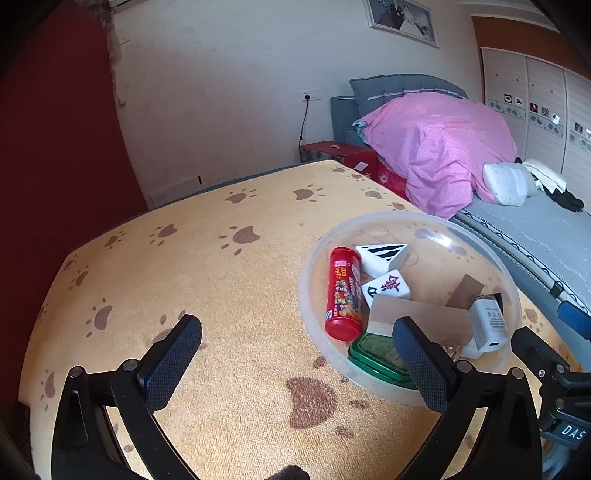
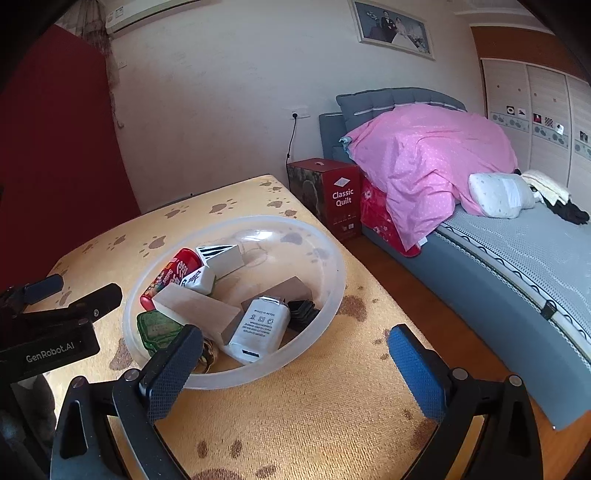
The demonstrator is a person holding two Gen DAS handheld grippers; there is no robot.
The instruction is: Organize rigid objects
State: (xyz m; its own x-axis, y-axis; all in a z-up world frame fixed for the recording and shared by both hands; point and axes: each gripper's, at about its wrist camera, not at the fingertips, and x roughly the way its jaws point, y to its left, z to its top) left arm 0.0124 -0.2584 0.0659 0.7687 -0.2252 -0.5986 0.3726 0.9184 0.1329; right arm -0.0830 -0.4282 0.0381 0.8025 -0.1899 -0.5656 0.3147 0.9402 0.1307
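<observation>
A clear round plastic bowl [image 2: 334, 291] holds a red tube [image 1: 343, 295], white mahjong tile [image 1: 386, 288] and white charger [image 2: 258, 326]. Beside it, left gripper [image 1: 295, 354] and right gripper [image 2: 291, 365] gape wide, empty.

A bedroom is shown. The counter [image 2: 332, 417] is covered by a yellow cloth printed with brown paw marks. Behind it, an off-white wall [image 2: 221, 92] is seen, bearing a framed photograph [image 2: 393, 29] and a socket with a black cable [image 2: 293, 136]. A dark red curtain [image 1: 55, 147] is hung at the left. A grey bed [image 2: 517, 266] is heaped with a pink quilt [image 2: 424, 166]. A red "Classic Quilt" box [image 2: 341, 195] is placed on the wooden floor [image 2: 443, 332]; a pale wardrobe [image 2: 535, 118] is set at the right.
</observation>
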